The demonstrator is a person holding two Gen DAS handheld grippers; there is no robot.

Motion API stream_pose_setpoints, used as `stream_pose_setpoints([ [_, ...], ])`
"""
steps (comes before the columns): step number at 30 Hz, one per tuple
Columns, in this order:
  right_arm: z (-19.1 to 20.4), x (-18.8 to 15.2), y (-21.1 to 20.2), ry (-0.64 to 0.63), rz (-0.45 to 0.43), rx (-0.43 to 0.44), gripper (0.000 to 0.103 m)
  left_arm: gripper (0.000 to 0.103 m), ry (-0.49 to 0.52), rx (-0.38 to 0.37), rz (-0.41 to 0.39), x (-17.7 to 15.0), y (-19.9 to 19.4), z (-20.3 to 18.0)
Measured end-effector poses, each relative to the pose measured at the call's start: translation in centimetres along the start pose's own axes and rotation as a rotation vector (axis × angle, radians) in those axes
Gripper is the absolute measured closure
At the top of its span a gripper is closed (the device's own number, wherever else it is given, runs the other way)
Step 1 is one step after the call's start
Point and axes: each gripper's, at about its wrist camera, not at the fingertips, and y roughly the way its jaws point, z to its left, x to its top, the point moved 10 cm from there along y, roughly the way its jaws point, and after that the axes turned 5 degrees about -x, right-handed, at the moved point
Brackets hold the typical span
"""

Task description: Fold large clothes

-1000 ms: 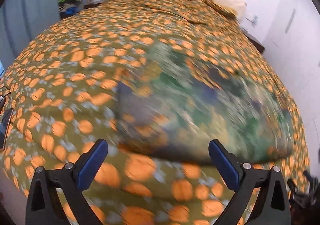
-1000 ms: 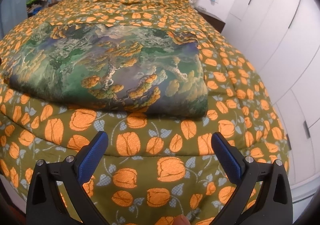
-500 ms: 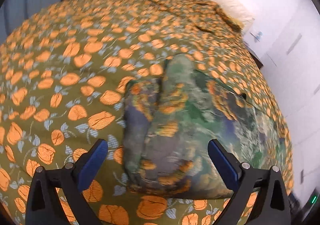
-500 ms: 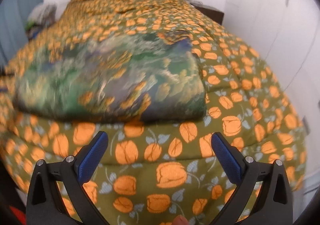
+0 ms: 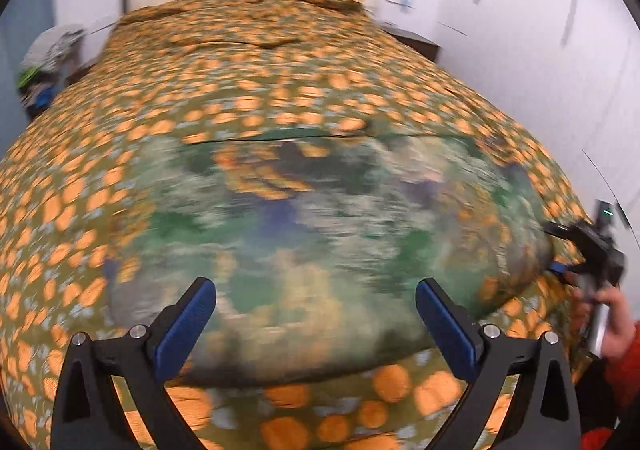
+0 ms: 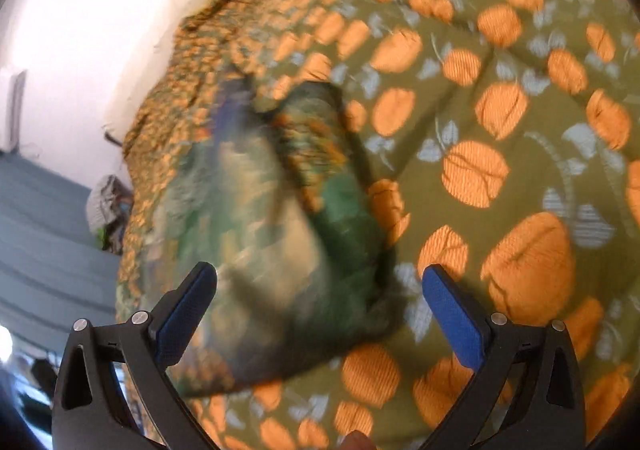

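Green-printed folded garment (image 5: 320,242) lies soft on the bedspread (image 5: 280,89); our left gripper (image 5: 316,314) and right gripper (image 6: 320,302) hover, fingers apart, empty. We judge its corners the best hold.

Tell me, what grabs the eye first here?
The bedspread, olive with orange pumpkins, fills both views. On it lies a folded green garment, blurred by motion. Both grippers, left and right, hover open near it, blue-padded and holding nothing.
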Motion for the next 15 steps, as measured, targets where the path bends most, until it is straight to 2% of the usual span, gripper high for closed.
stream_pose_setpoints([
  [1,-0.1,-0.1,1.2,0.028,0.027,0.031,0.000,0.002,0.015,-0.007,0.005,0.3,0.3,-1.0],
  [3,0.2,0.0,1.9,0.055,0.018,0.079,0.005,0.002,0.047,-0.014,0.011,0.9,0.5,-2.7],
  [4,0.8,-0.1,2.0,0.049,0.026,0.117,0.038,0.002,0.060,-0.021,0.011,1.3,0.5,-3.5],
  [8,1.6,-0.3,0.7,0.019,0.002,0.109,0.064,0.002,0.104,-0.085,0.021,3.9,0.0,-7.4],
  [10,3.2,-0.3,-1.1,-0.056,-0.045,0.091,0.067,0.002,0.140,-0.134,0.032,5.5,-0.2,-10.1],
  [15,10.3,-1.8,-6.2,-0.350,-0.210,0.047,0.070,0.002,0.257,-0.254,0.082,9.2,-0.3,-18.4],
])
